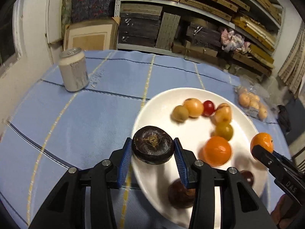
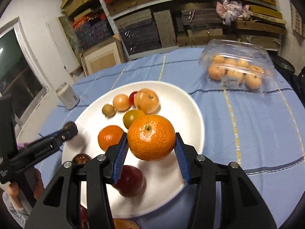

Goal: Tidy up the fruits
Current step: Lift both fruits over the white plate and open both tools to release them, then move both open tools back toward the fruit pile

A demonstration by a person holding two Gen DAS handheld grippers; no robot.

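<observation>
A: What do the left tongs (image 1: 152,148) have?

B: A dark, flat round fruit (image 1: 153,147), clamped between the blue pads, stem scar facing the camera. It hangs over the left rim of the white plate (image 1: 158,103), clear of it.

A: And the right tongs (image 2: 151,143)?

B: Closed on a mandarin (image 2: 151,137), pads against both its sides, held above the plate's near half.

A: What lies on the plate?

B: A loose arc of small fruit at the far side: a tan one (image 1: 180,113), a pale orange one (image 1: 193,107), a red cherry tomato (image 1: 208,107), a peach-coloured one (image 1: 223,113), then a greenish tomato (image 1: 225,130). Nearer sits a second mandarin (image 1: 217,150). At the near edge are two dark reddish fruits (image 2: 130,181), partly hidden by the tongs.

A: Anything off the plate?

B: A silver can (image 1: 73,70) stands upright on the blue checked cloth (image 1: 95,114) covering the surface, well to the plate's left. To the right, a clear clamshell box (image 2: 238,70) holds pale orange fruit. Shelves (image 1: 200,15) of boxes stand behind.

A: The person?

B: Only a bit of hand (image 2: 13,190) and sleeve, low left in the right view, behind the left tongs.
</observation>
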